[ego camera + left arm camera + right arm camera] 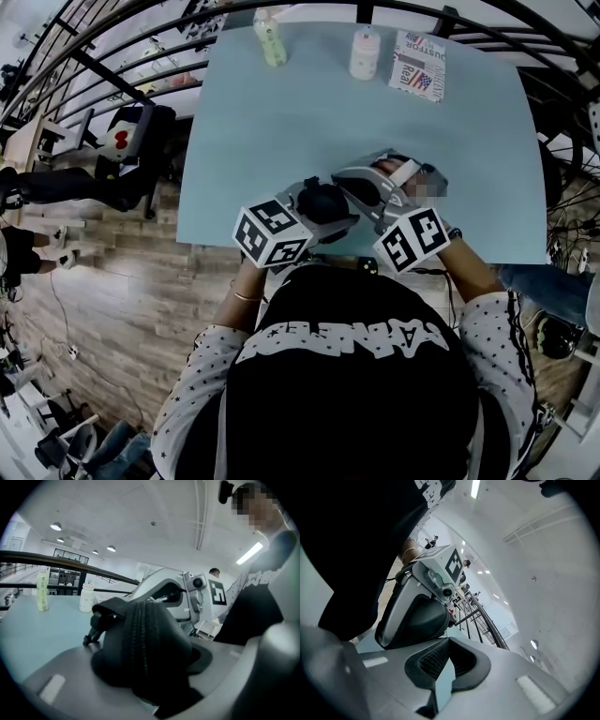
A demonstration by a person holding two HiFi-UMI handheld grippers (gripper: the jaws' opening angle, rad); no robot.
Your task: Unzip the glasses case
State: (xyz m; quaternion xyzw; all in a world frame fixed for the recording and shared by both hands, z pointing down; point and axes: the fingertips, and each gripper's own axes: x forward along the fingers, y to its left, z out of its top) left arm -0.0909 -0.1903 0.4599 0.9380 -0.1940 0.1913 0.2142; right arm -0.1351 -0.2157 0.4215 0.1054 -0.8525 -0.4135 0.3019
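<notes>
Glasses case (325, 201) largely covered by left gripper (324, 205) in head view; zipper not made out there. Print on green bottle (270, 39) and white bottle (365, 53) too small to be read.

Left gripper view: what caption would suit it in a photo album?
Left gripper clamps a black glasses case, zipper toward the camera, pale blue table behind.

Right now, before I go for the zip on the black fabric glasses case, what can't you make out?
Head view: the black fabric glasses case is mostly covered by the left gripper and right gripper.
Left gripper view: the zip curves out of sight over the case, so how far it is closed is unclear.
Right gripper view: the left gripper's body blocks the case.
The pale green bottle's label: too small.
</notes>
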